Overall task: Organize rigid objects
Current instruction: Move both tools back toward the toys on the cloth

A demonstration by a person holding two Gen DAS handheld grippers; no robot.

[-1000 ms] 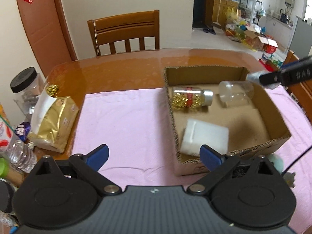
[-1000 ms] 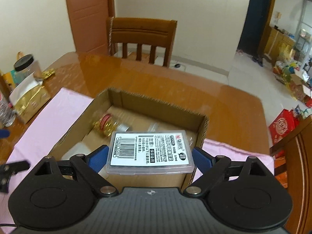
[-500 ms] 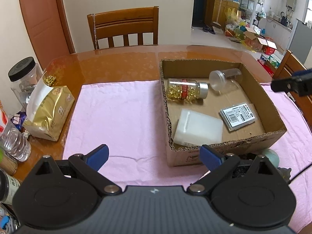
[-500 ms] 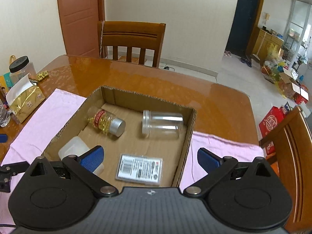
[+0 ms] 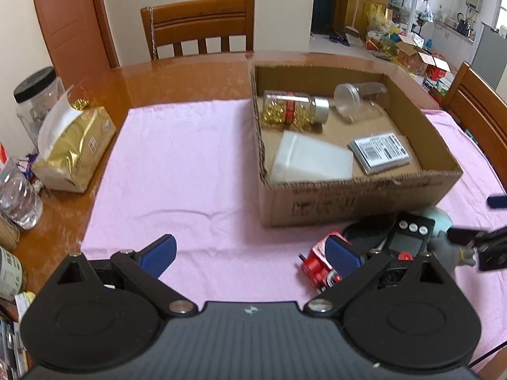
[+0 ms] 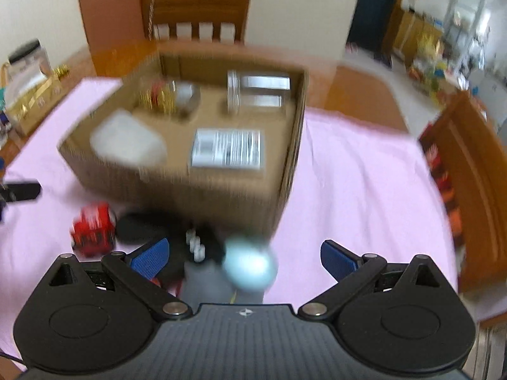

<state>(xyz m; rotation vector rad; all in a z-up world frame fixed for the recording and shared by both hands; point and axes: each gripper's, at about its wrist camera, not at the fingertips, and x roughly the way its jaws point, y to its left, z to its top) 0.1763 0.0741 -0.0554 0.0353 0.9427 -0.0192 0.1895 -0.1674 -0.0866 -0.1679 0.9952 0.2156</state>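
Note:
A cardboard box (image 5: 358, 201) (image 6: 177, 177) sits on the pink cloth. Inside lie a bottle of gold capsules (image 5: 293, 107), a clear jar (image 5: 361, 96), a white packet (image 5: 312, 161) and a labelled flat case (image 5: 380, 152) (image 6: 226, 148). In front of the box lie a red toy (image 5: 315, 264) (image 6: 92, 229), a black device with buttons (image 5: 408, 237) and a pale blue-topped grey figure (image 6: 248, 264). My left gripper (image 5: 250, 253) is open above the cloth, left of these. My right gripper (image 6: 245, 258) is open, low over the blue-topped figure; its view is blurred.
A gold tissue pack (image 5: 74, 148), a black-lidded jar (image 5: 36, 95) and a water bottle (image 5: 19, 202) crowd the table's left edge. A wooden chair (image 5: 199, 25) stands behind the table, another (image 5: 478, 110) at the right. Bare pink cloth (image 5: 183, 164) spreads left of the box.
The right gripper let go of the labelled case, which now lies in the box, then pulled back and dropped low in front of the box. The left gripper also drew back.

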